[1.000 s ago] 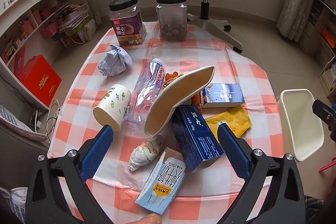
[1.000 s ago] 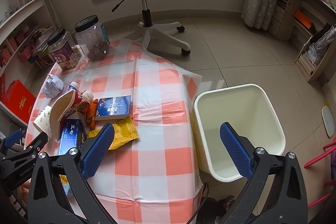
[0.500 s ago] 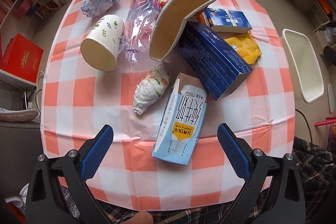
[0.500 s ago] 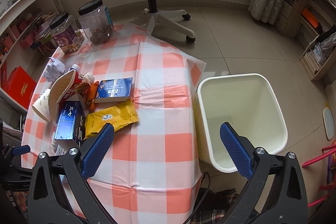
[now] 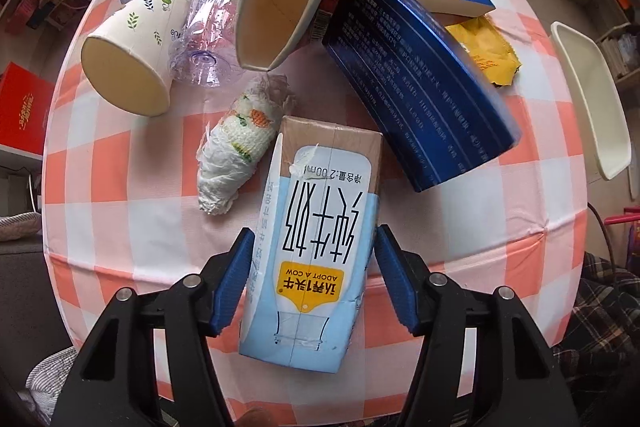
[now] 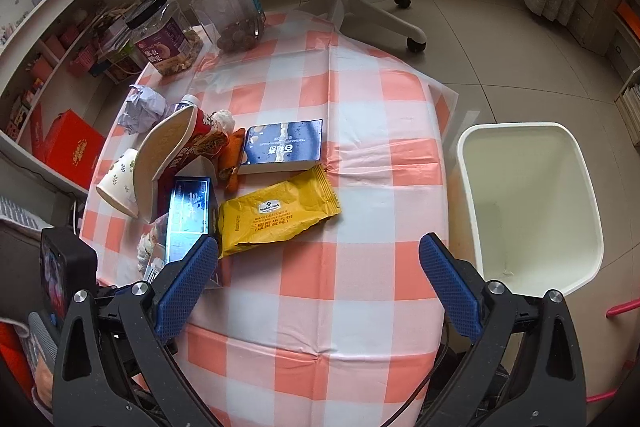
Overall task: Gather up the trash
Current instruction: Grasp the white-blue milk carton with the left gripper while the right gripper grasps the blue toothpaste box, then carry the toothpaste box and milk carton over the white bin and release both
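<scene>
Glossy paperboard milk carton (image 5: pixel 316 239) on smooth plastic tablecloth (image 5: pixel 132 227)

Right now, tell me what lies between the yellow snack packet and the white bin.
Only bare checked tablecloth between the yellow snack packet and the white bin, per the right wrist view.
</scene>
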`<state>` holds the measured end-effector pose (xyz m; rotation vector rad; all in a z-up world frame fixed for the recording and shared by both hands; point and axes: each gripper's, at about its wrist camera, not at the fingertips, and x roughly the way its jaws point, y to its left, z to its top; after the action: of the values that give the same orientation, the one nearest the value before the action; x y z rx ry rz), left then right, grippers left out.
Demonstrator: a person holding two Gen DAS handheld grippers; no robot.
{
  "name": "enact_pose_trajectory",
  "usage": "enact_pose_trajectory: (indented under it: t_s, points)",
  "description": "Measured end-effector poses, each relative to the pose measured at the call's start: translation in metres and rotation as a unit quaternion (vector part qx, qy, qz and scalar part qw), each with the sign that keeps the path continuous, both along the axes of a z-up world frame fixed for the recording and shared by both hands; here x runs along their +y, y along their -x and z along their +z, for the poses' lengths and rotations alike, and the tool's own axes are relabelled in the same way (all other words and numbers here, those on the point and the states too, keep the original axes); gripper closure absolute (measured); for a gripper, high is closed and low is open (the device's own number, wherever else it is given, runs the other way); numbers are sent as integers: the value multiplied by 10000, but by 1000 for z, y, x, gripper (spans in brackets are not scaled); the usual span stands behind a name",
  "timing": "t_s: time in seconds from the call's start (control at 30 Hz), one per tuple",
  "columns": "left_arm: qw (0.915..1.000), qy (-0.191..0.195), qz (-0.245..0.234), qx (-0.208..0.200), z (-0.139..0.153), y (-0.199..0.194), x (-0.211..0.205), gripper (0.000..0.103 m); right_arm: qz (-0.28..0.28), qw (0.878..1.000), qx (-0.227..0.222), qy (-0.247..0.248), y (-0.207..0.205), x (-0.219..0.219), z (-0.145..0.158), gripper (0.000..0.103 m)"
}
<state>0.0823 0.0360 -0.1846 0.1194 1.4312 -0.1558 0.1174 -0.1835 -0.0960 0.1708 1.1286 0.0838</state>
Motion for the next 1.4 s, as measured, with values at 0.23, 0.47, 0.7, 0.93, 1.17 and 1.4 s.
enact_pose_trajectory:
  t_s: [0.23, 0.47, 0.7, 0.93, 1.17, 1.4]
  points:
    - [9989, 275, 54, -384, 49, 42, 42, 42, 427, 9979, 410, -273, -13, 44, -21, 7]
    - [9867, 572, 1107, -1040, 92, 25, 106, 42, 841, 9947, 597, -23, -20, 101, -46, 7]
    - [9751, 956, 1428, -1400, 109, 22, 124, 42, 1124, 9905, 604, 509, -22, 154, -70, 22]
    - [9650, 1155, 1577, -1750, 117, 19, 132, 42, 1178, 9885, 856, 416, -24, 158, -82, 66]
    - [9570, 1266, 1661, -2012, 126, 16, 128, 42, 1267, 9904, 544, 75, -6, 137, -44, 66]
    - [9548, 1301, 1680, -2080, 128, 11, 115, 42, 1141, 9934, 56, -42, 9, 110, -13, 66]
